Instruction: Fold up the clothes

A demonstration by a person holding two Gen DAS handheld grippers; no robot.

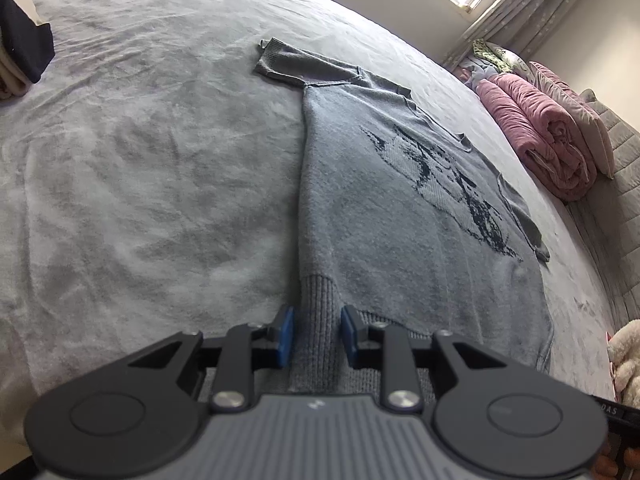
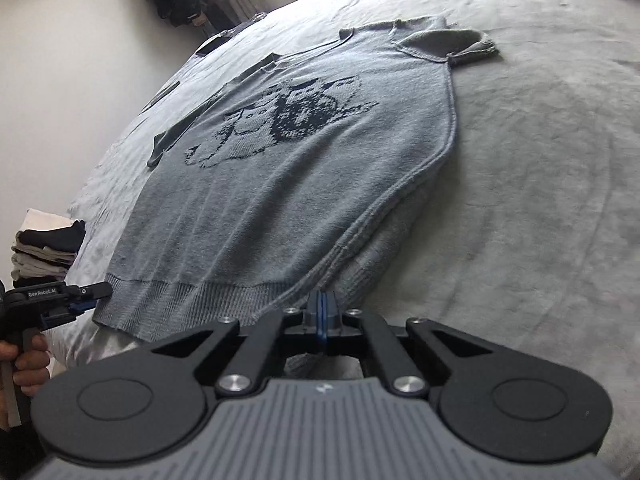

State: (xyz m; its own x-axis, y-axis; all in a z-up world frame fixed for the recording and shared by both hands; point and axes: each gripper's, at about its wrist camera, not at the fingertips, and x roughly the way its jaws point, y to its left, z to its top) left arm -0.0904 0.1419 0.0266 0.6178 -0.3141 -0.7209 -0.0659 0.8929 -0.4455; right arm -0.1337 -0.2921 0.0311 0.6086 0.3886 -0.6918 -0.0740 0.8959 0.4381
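A grey knitted short-sleeved sweater [image 1: 400, 216] with a dark pixel-style picture lies flat on the bed, hem towards me. My left gripper [image 1: 316, 336] is open, its blue pads on either side of the ribbed hem corner [image 1: 318, 304]. In the right wrist view the sweater [image 2: 304, 168] lies ahead. My right gripper [image 2: 322, 312] is shut on the right hem corner, where the side edge lifts and folds a little. The left gripper [image 2: 86, 300] shows at the far left by the other hem corner.
The bed has a pale grey cover [image 1: 140, 168]. A rolled pink quilt [image 1: 548, 136] and cushions lie by the headboard. A pile of folded clothes [image 2: 44, 252] sits at the bed's edge. A plush toy [image 1: 628, 356] sits at the right edge.
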